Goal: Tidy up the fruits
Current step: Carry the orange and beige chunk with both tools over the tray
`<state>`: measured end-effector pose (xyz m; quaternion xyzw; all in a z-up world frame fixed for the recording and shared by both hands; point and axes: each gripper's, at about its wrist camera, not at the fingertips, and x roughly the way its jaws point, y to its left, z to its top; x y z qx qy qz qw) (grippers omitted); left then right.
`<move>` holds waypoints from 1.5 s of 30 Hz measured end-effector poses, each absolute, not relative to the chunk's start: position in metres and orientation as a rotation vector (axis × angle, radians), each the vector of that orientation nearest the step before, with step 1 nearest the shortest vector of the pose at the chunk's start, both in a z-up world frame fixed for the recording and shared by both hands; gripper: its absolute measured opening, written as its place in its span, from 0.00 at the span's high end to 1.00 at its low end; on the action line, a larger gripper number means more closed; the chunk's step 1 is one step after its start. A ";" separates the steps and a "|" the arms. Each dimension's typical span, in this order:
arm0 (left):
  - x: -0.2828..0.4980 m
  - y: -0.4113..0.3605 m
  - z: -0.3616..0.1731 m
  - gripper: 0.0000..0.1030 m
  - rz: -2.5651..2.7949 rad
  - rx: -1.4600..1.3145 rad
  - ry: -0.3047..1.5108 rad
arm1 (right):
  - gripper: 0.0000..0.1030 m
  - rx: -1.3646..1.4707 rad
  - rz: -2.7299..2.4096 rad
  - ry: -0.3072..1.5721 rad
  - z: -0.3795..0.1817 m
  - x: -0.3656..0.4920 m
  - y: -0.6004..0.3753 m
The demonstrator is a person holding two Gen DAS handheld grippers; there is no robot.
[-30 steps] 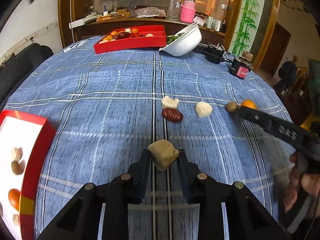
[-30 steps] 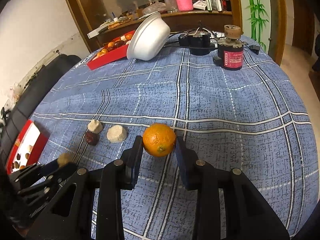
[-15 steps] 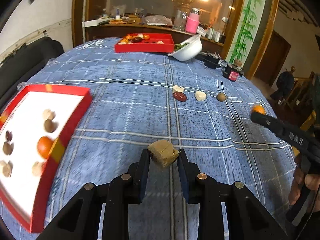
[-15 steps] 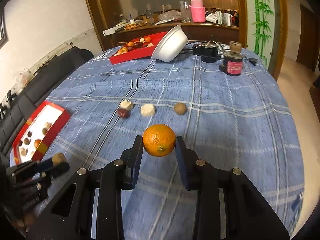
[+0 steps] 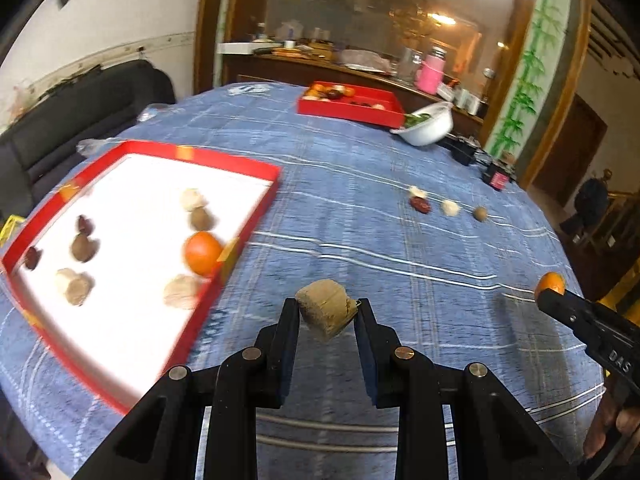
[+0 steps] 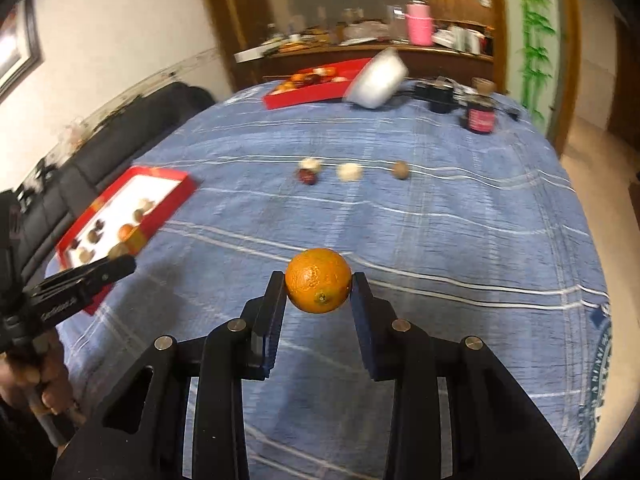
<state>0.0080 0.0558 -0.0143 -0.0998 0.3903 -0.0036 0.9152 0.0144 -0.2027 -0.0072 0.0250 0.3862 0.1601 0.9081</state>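
Table (image 5: 360,184): big round top under a blue plaid cloth, both claws held above its near part.
Near tray (image 5: 256,208): red rim, white floor, on the table's left side; an orange fruit (image 5: 202,253) sits against its right rim among pale and brown pieces.
Far tray (image 5: 348,110): red, at the table's far edge, fruits piled at its far end.
White bowl (image 5: 430,126): tipped on its side just right of the far tray.
Left claw (image 5: 326,314): clenched on a tan chunk (image 5: 326,312), up off the cloth, just right of the near tray.
Right claw (image 6: 319,282): gripping an orange (image 6: 318,280) clear of the table, near centre.
Loose row (image 6: 350,171): four small pieces lined up mid-table, a dark red one (image 6: 307,177) at the left, a brown round one (image 6: 400,169) at the right.
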 end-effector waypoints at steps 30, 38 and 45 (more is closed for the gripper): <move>-0.006 0.174 -0.008 0.74 0.280 -0.311 0.771 | 0.69 -0.084 0.659 0.760 0.011 0.023 -0.026; 0.012 0.208 -0.012 0.74 0.394 -0.304 0.780 | 0.69 -0.099 0.709 0.757 0.012 0.050 0.018; 0.028 0.224 -0.013 0.74 0.457 -0.290 0.791 | 0.69 -0.111 0.733 0.795 -0.004 0.077 0.059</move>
